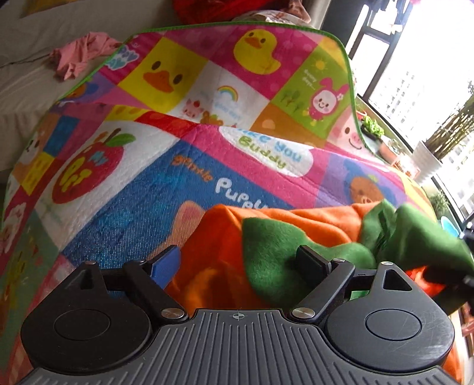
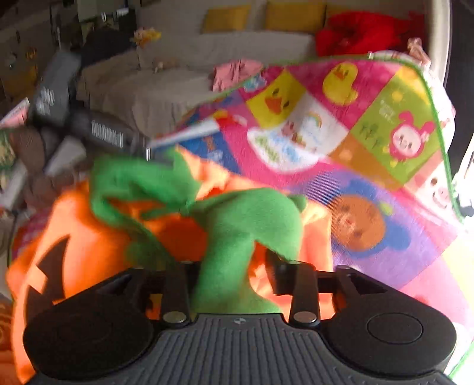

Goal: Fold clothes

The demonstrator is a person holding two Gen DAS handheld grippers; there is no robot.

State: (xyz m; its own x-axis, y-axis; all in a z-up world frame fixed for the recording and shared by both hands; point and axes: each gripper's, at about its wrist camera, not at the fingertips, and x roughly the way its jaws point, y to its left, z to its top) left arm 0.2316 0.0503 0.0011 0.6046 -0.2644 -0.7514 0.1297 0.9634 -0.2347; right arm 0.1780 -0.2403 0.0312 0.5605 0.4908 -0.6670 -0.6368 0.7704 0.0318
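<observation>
An orange pumpkin costume (image 1: 213, 266) with green collar flaps (image 1: 272, 254) lies crumpled on a colourful cartoon play mat (image 1: 154, 177). My left gripper (image 1: 238, 260) is open, its jaws wide apart over the orange and green cloth. In the right wrist view the costume (image 2: 86, 254) shows a black jack-o'-lantern face. A green flap (image 2: 237, 237) runs between the jaws of my right gripper (image 2: 231, 272); the view is blurred, and the jaws look partly apart around it.
The mat's far part (image 1: 237, 68) is raised and folded. A pink garment (image 1: 80, 56) lies on a beige sofa (image 2: 166, 86) behind it. Red cloth (image 2: 358, 29) and yellow cushions (image 2: 293, 16) are further back. A window and plants (image 1: 444, 142) are on the right.
</observation>
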